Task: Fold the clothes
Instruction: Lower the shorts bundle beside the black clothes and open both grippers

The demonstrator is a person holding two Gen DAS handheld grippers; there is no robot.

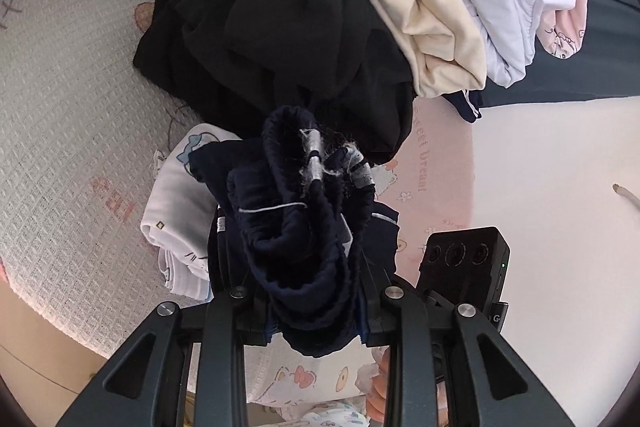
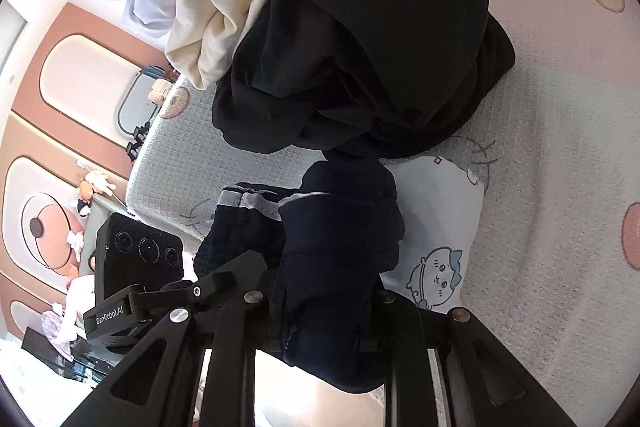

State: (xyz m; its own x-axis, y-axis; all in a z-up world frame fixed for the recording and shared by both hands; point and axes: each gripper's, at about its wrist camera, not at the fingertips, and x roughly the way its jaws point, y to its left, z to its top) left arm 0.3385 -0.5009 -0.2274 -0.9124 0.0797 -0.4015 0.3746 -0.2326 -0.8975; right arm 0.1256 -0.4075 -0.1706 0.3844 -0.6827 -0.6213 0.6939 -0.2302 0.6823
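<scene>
Navy garment (image 1: pixel 308 247) was held bunched above the bed (image 1: pixel 72 115), clamped in the jaws of both the left gripper (image 1: pixel 304 291) and the right gripper (image 2: pixel 320 303). A black garment (image 1: pixel 280 27) and cream garment (image 1: pixel 416 7) were piled behind; folded white clothing (image 1: pixel 180 203) lay beneath.

"GenRobot.AI" stands on the black camera mount (image 2: pixel 132 319); "Sweet Dream" on the pink sheet (image 1: pixel 424 167)

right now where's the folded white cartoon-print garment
In both wrist views the folded white cartoon-print garment lies flat on the bed, just below the black clothes pile, partly hidden behind the navy garment both grippers hold.
</scene>
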